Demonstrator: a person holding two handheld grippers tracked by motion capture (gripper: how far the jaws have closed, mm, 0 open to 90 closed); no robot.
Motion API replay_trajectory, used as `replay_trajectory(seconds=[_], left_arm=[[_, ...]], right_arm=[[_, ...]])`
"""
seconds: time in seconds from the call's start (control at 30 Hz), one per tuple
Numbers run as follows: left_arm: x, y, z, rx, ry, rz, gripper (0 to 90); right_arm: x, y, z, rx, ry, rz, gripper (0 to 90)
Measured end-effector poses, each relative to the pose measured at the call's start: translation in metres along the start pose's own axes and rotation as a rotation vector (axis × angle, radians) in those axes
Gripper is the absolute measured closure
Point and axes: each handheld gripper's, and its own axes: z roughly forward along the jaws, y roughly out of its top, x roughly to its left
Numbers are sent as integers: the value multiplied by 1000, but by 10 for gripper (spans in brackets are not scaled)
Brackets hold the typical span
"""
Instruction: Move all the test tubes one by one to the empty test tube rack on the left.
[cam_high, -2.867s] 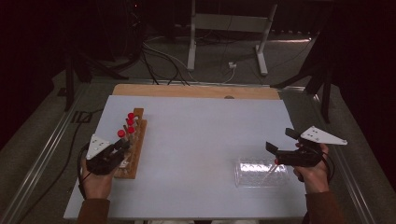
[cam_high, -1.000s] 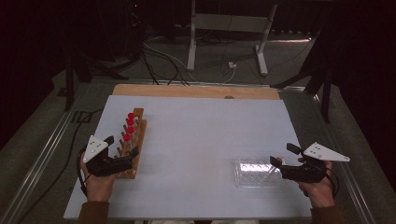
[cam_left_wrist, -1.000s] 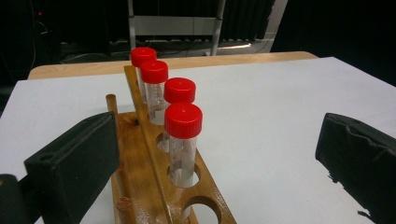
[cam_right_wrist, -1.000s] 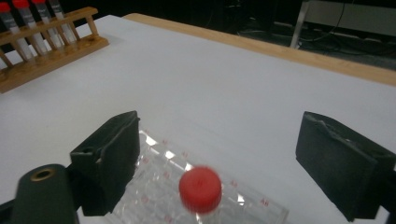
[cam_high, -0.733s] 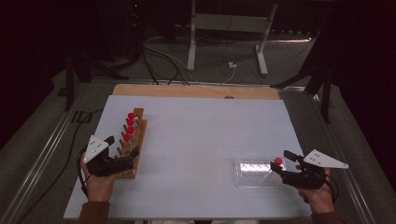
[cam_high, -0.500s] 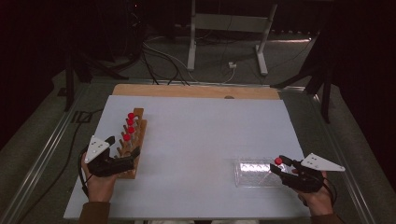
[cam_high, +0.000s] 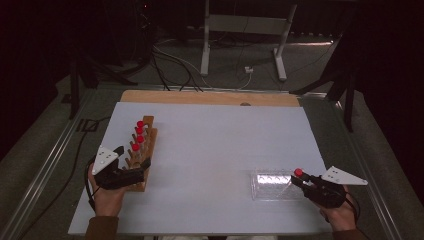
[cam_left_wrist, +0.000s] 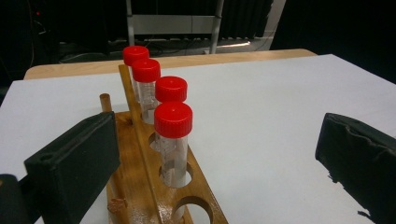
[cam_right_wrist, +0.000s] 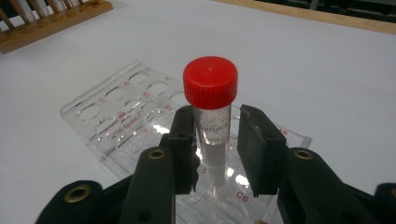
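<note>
White table (cam_high: 210, 150) in a dark room; my right gripper (cam_right_wrist: 215, 135), jaws just closing, clasps an upright red-capped clear tube (cam_right_wrist: 212, 116) in the clear rack (cam_right_wrist: 116, 126); left gripper (cam_left_wrist: 210, 154) gapes empty.

Room pretty dark overall, only tabletop (cam_high: 215, 150) properly lit, white sheet over it with bare wooden strip (cam_high: 210, 97) along 12 o'clock edge. Grey floor (cam_high: 310, 65) behind, looks like carpet or matting. Light metal stand legs (cam_high: 205, 45) at 12 o'clock, second leg (cam_high: 282, 50) toward 1. Loose cables (cam_high: 170, 57) snaking across floor around 11, small white plug (cam_high: 247, 71) near 12. Dark frame legs (cam_high: 75, 75) at 10 and (cam_high: 347, 95) at 2. Back wall just black.
</note>
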Motion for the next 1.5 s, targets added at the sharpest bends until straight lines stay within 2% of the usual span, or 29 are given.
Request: replay_trajectory(seconds=[0.13, 0.33, 0.47, 0.63, 1.2, 1.5], left_arm=[[0, 0, 0, -1, 0, -1, 7], [-1, 0, 0, 0, -1, 2, 7], [-2, 0, 0, 1, -2, 8, 7], [-2, 0, 1, 4, -1, 11, 7], [-4, 3, -1, -5, -5, 14, 7], [-11, 10, -2, -15, -16, 29, 7]], right_arm=[[0, 1, 1, -2, -1, -2, 672], [1, 1, 2, -1, -5, -16, 733], [3, 2, 1, 3, -12, -31, 740], [2, 5, -2, -10, -10, -26, 743], [6, 31, -21, -63, -13, -53, 743], [5, 48, -32, -116, -5, -57, 743]])
